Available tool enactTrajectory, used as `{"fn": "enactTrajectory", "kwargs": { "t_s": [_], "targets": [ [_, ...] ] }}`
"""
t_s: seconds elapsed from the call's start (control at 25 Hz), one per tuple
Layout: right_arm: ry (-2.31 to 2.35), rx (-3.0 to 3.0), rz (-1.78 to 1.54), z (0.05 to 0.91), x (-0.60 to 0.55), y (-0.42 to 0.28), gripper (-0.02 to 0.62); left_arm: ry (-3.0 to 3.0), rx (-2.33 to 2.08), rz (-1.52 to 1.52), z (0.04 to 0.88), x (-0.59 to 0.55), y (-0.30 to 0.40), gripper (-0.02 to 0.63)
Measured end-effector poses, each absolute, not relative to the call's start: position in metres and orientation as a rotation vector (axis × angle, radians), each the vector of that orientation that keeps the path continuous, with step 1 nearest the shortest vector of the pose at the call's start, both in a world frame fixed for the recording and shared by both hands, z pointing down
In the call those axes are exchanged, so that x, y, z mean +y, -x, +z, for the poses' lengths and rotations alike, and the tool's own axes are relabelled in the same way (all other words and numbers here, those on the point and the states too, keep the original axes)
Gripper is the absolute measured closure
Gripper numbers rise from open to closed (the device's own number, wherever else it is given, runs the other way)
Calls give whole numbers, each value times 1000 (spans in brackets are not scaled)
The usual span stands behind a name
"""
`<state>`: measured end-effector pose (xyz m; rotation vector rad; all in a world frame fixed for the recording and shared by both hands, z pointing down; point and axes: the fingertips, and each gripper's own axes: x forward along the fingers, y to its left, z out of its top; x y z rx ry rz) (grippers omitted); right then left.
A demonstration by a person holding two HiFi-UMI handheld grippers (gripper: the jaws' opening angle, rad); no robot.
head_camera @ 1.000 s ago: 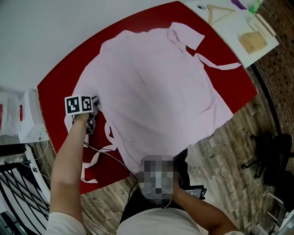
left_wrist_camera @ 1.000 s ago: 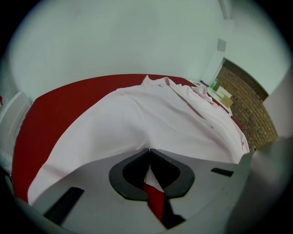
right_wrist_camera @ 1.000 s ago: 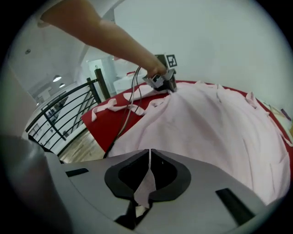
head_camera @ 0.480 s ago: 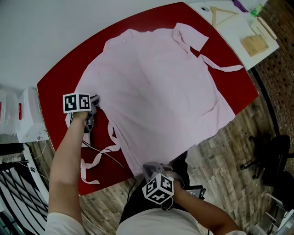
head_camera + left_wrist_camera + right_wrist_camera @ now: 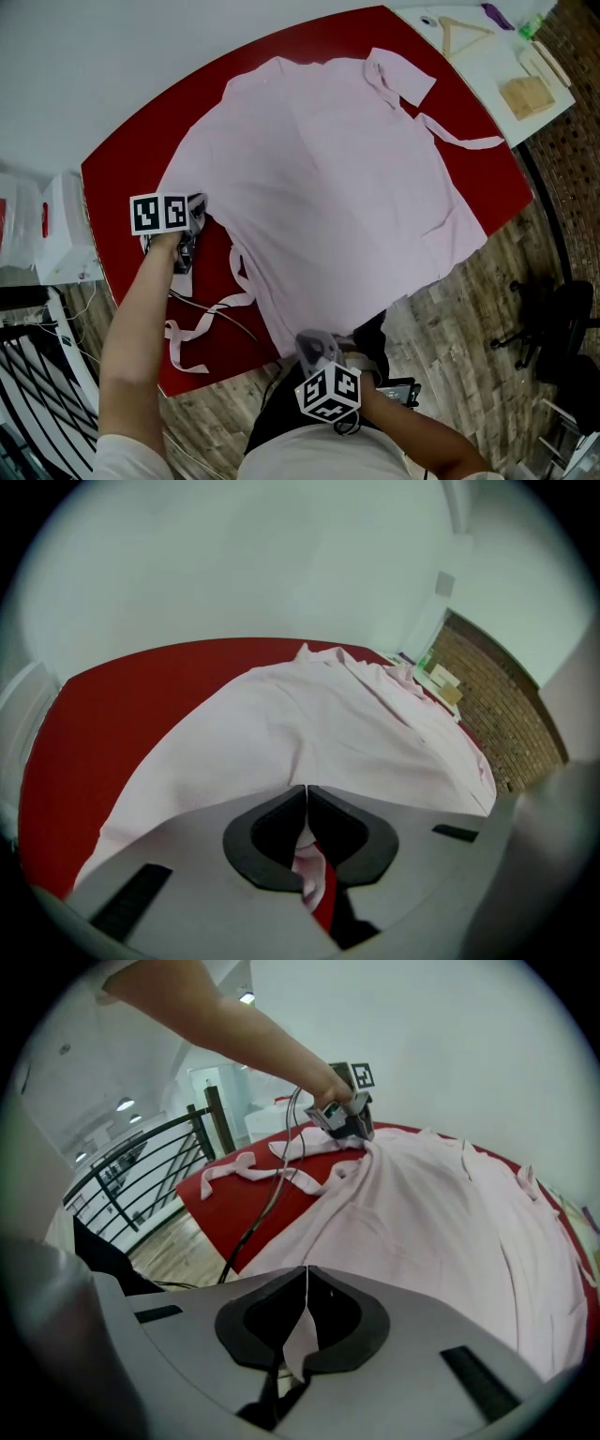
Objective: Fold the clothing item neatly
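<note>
garment: pink robe-ish thing point(image 5: 328, 178), spread flat on the red table point(image 5: 117, 169), near hem hanging off the edge
left gripper point(image 5: 193, 212): clamped tight on the left side edge, by the loose ties point(image 5: 202, 314)
right gripper point(image 5: 316, 344): pinched on the near hem
why: probably two holds, ready to lift and fold over

In the head view, the tips of the left tool point(image 5: 195, 214) are crowded by its marker cube and the hand. Those of the right tool point(image 5: 317, 345) are too small to make out, so neither pinch on the pink garment point(image 5: 328, 178) shows there. The garment's near hem drops out of sight past the edge of the surface point(image 5: 122, 169). White bags point(image 5: 56, 234) are cut by the left edge. A purple thing point(image 5: 494, 11) and a green thing point(image 5: 530, 25) are too small to name.
</note>
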<state>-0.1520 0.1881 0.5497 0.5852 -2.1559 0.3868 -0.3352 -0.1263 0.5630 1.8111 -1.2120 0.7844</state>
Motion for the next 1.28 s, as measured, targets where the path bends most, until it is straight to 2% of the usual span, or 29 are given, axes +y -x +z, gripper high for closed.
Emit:
{"fn": "enactTrajectory", "kwargs": {
  "t_s": [0.24,0.64,0.96,1.28],
  "targets": [
    [-546,-2198,377,546,201,192,580,-1904,-1027,749,556,-102,302,592],
    [-562,-2091,427,568,195,196,580,-1933,-609,866,559,-23,257,592],
    [-508,-2085,432,571,205,206,580,-1884,-630,852,572,-26,250,592],
    [-415,-2121,396,570,220,219,581,-1835,-749,841,576,-17,289,601]
  ]
}}
